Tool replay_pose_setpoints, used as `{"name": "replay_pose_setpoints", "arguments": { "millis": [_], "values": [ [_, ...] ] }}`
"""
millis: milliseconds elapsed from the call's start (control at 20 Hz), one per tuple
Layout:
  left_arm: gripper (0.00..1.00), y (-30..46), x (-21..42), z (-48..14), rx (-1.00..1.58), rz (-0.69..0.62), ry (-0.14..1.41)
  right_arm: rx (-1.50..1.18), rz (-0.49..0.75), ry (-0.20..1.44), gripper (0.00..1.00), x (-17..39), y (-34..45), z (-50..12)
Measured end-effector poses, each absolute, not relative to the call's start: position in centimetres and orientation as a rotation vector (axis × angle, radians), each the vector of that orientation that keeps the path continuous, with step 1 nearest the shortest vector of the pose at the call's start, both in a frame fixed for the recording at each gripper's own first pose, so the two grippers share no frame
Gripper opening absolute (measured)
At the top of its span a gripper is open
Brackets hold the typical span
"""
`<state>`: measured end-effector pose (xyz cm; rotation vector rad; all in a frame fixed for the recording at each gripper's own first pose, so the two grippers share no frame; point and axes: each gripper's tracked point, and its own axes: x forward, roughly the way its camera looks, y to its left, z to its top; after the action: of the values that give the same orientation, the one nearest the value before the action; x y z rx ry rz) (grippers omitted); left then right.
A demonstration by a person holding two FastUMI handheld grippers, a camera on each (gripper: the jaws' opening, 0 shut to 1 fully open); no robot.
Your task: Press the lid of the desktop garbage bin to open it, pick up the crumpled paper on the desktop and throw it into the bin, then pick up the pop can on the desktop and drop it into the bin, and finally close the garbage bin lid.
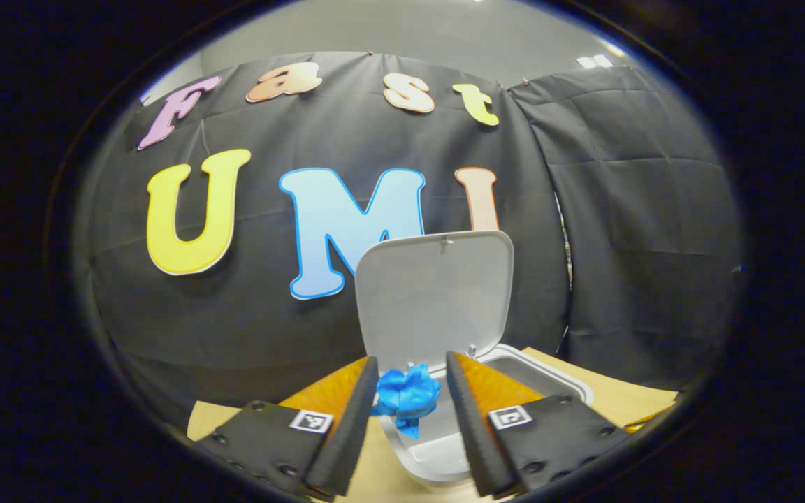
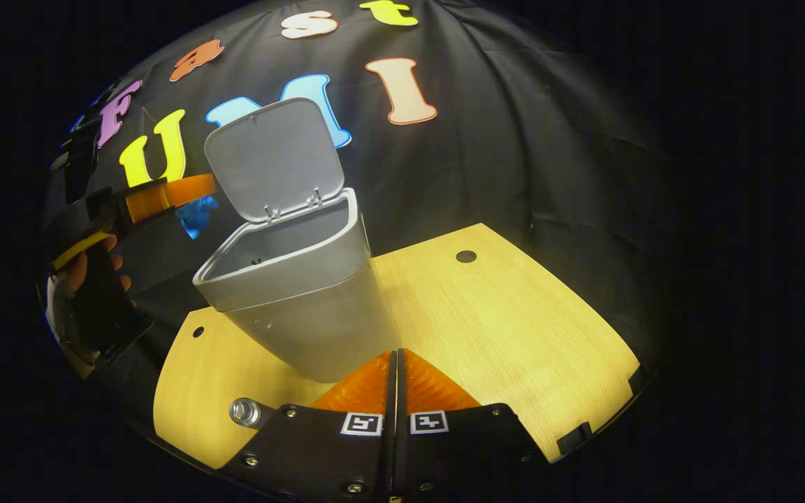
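The grey desktop bin (image 2: 291, 286) stands on the wooden table with its lid (image 2: 273, 157) swung up. In the left gripper view my left gripper (image 1: 412, 363) hovers above the bin's open mouth (image 1: 444, 447), shut on the blue crumpled paper (image 1: 408, 395); the raised lid (image 1: 434, 300) is just behind it. The right gripper view has this left gripper (image 2: 196, 199) beside the lid with the paper (image 2: 196, 218), a hand (image 2: 88, 269) holding it. My right gripper (image 2: 394, 358) is shut on nothing, low in front of the bin. The pop can's top (image 2: 244, 411) shows at the table's near left.
The wooden table (image 2: 514, 328) stretches to the right of the bin, with a round cable hole (image 2: 466, 256) near its far edge and another hole (image 2: 198, 331) at the left. Black cloth walls close the booth behind and on both sides.
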<state>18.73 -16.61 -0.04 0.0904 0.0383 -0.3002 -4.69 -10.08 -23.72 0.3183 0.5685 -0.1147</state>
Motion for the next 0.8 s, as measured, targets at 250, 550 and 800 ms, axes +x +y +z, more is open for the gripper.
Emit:
{"name": "replay_pose_setpoints", "arguments": {
  "millis": [250, 550, 800],
  "values": [
    [1.0, -17.3, 18.7, 0.1, 0.094, -0.309, 0.035, 0.337, -0.126, 0.571, 0.0, -4.9, -10.8, -24.2],
    [0.95, -15.0, 18.4, -0.2, 0.073, -0.263, 0.047, 0.336, -0.117, 0.573, 0.0, -4.9, -10.9, -24.7],
    [0.96, -10.7, 17.4, 0.1, 0.05, -0.19, 0.048, 0.323, -0.067, 0.595, 0.0, -5.0, -9.3, -25.6]
  ]
}}
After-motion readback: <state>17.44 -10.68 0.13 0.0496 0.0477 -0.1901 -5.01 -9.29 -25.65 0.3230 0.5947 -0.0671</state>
